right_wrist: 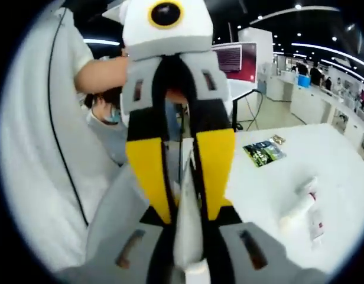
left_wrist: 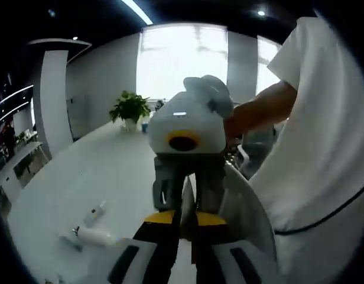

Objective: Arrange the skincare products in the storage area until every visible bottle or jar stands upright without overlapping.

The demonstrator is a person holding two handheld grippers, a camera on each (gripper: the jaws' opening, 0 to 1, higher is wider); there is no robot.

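Plainly, the coming move turns on where the lying products sit from each claw. Low and to the left of the left gripper (left_wrist: 187, 220), well apart from its yellow tips, a capped tube (left_wrist: 98, 237) lies flat on the white table (left_wrist: 99, 171), its long axis running across the claw's line. A small bottle (left_wrist: 97, 212) lies just beyond it, slanted away. Straight ahead, the right gripper (right_wrist: 185, 254) meets the left one nose to nose. The left one's yellow fingers are pressed onto a slim white piece (right_wrist: 188, 231). I cannot tell whether the right one's grey jaws also grip it.

Off to the right of the right claw, well apart, a white tube (right_wrist: 297, 210) lies on its side, its long axis angled toward the claw. A dark green packet (right_wrist: 263, 151) sits farther out. By my judgement, each claw is the nearer one for the products on its own outer side. The right gripper view shows the clamped white piece clearly, while the left gripper view gives just a sliver.
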